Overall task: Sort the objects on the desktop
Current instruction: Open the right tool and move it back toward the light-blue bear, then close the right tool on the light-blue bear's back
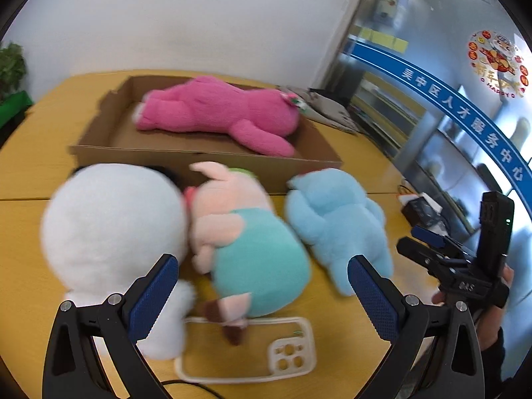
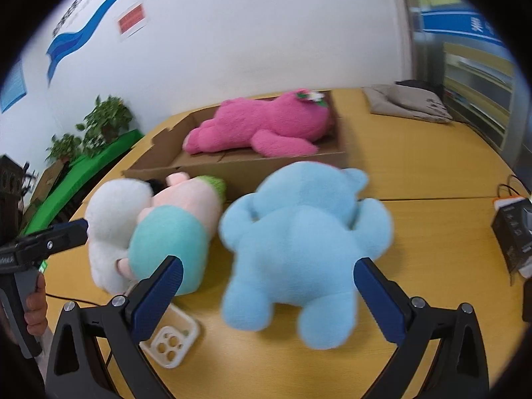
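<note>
Closing on a soft toy well starts with what lies nearest: the right gripper (image 2: 267,287) has its jaws spread wide and empty, straddling the lower body of the light blue plush (image 2: 301,242), which lies face down on the yellow table (image 2: 432,179). Judging by that framing, the blue toy is the next thing to be picked, and the sound approach is to settle lower so the pads meet the thick torso, not a foot, since a limb would probably squash and slip. The left gripper (image 1: 261,294) is likewise spread and holds nothing, hovering over the pig plush in teal clothes (image 1: 252,249), whose feet rest on a white phone case (image 1: 252,352); lifting that toy should be done straight up, or the case may be dragged along. Touching the pig's left side is the white plush (image 1: 113,232), so a grip taken there should stay centred on the pig to avoid catching white fur. Beyond the three toys stands the open cardboard box (image 1: 212,163), its near wall close behind their heads, and the pink bear plush (image 1: 219,113) lies inside along its length. Space remains in the box's near half, so I would carry each toy over the wall and release low.
</note>
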